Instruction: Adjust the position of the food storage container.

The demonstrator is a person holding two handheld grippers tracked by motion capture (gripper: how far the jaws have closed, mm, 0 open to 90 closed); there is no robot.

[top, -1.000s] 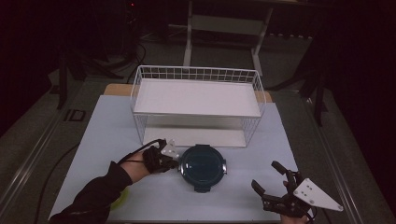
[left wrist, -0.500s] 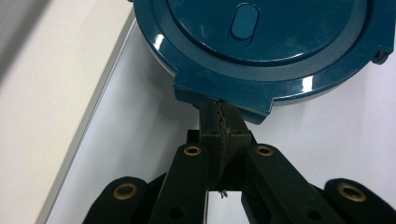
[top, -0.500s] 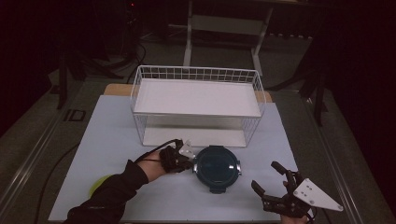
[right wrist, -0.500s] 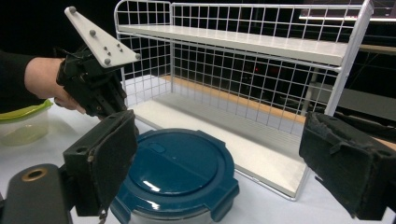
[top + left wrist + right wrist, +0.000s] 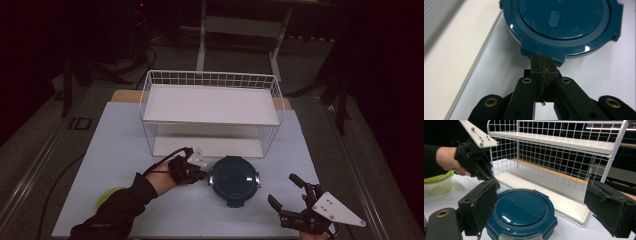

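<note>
Claw tips of the left claw (image 5: 542, 65) are clenched together, touching a side tab of the round dark-teal lidded container (image 5: 234, 179) at centre frame on the counter (image 5: 120, 145). At lower right, the right claw (image 5: 288, 193) gapes released. A white wire rack (image 5: 212, 112) stands behind; a green-lidded tub (image 5: 108, 196) sits lower left.

The person's sleeve (image 5: 112, 212) covers most of the green-lidded tub (image 5: 109, 196) left of the blue container (image 5: 234, 180). The right gripper (image 5: 290, 197) is cut off at the high view's bottom edge. In the left gripper view, the container's far rim runs past the top edge, and its body under the lid stays hidden.
</note>
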